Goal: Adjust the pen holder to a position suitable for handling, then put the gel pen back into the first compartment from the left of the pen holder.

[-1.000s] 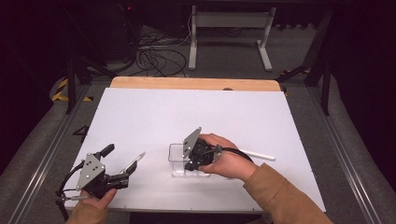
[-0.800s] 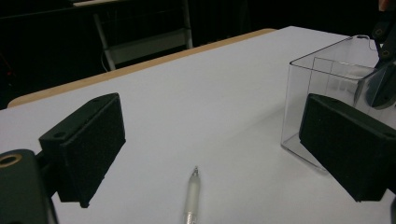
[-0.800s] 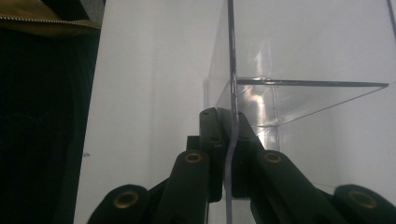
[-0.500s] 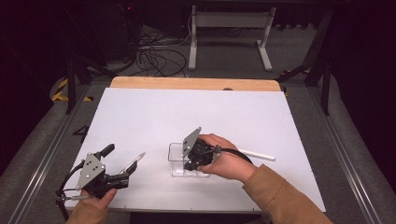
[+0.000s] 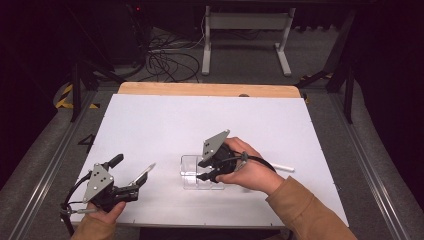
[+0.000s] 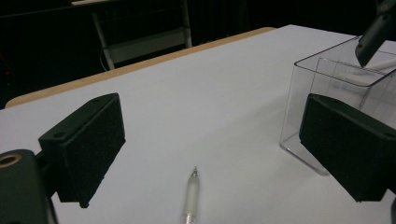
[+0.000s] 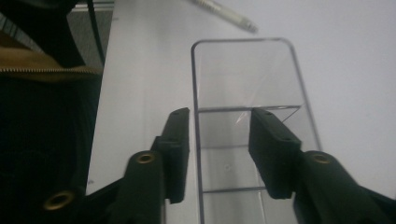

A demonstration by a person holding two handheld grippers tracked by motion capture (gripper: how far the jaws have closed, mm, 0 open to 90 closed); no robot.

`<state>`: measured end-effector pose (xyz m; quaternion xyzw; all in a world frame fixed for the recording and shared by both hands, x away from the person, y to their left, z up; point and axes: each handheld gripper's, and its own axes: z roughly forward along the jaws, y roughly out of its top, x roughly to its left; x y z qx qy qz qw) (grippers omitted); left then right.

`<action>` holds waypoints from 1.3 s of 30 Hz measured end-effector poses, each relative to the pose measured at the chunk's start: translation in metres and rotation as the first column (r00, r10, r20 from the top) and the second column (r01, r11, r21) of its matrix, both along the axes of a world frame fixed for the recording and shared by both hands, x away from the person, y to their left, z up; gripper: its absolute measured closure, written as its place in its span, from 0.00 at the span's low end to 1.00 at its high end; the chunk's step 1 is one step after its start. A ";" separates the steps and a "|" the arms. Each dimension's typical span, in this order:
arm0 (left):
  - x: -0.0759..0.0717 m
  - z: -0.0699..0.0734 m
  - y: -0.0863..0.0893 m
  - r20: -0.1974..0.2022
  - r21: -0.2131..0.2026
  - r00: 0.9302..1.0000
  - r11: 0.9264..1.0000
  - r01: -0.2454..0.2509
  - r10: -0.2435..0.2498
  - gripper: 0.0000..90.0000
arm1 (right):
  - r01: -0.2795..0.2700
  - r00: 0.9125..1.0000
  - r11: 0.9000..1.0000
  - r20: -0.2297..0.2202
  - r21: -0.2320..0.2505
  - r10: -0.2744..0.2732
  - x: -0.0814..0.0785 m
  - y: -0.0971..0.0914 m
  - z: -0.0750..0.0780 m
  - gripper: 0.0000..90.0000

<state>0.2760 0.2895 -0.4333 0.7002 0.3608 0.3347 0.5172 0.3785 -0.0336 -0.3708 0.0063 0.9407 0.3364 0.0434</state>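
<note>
A clear plastic box (image 5: 189, 169) with inner dividers stands on the white table near the front. My right gripper (image 5: 202, 171) reaches into it from the right. In the right gripper view its jaws (image 7: 219, 133) straddle one long wall of the box (image 7: 243, 42), one jaw outside and one inside, with a gap, so it is open. My left gripper (image 5: 131, 173) rests at the front left, wide open (image 6: 210, 135). A pale pen (image 6: 190, 196) lies on the table between its jaws, untouched. The box (image 6: 322, 79) stands to the right of this gripper.
A second white pen (image 5: 283, 168) lies on the table just right of the right hand. The table's wooden far edge (image 5: 210, 89) and its front edge bound the white sheet. Dark floor, cables and a stand lie beyond the table.
</note>
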 end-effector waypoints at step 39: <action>0.003 0.011 -0.001 -0.025 0.067 1.000 0.998 0.019 -0.018 0.08 | 0.326 0.910 0.820 0.081 0.470 -0.408 -0.024 -0.114 0.015 0.31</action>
